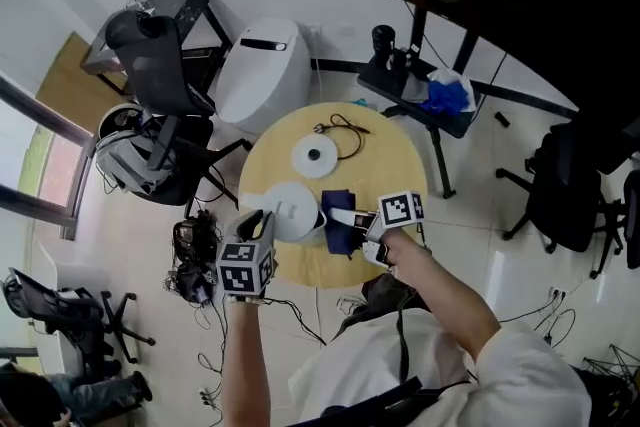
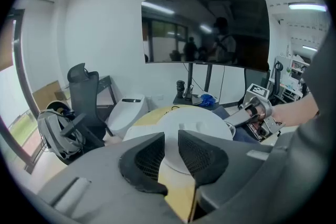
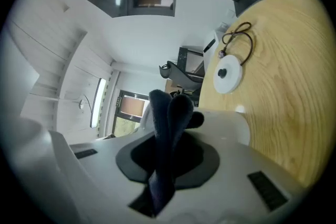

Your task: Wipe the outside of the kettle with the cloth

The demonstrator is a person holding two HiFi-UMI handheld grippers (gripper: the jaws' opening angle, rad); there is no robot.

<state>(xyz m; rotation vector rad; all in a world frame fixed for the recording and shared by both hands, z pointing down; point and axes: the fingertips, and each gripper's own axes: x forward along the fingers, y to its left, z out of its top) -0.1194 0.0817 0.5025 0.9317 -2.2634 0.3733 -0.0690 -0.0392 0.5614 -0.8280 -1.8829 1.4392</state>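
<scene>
"Where is the kettle (image 1: 288, 211)?"
"White and round, standing near the wooden worktop's (image 1: 392, 153) near edge."
"And the cloth (image 1: 339, 237)?"
"Dark navy, bunched, pinched by the right gripper (image 1: 338, 215), just beside the kettle."

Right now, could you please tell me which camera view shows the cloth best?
The right gripper view: the dark blue cloth fills the middle, folded and clamped in the right gripper. The head view shows it small, beside the white kettle. The left gripper view shows only a dark bit past the kettle's rim.
</scene>
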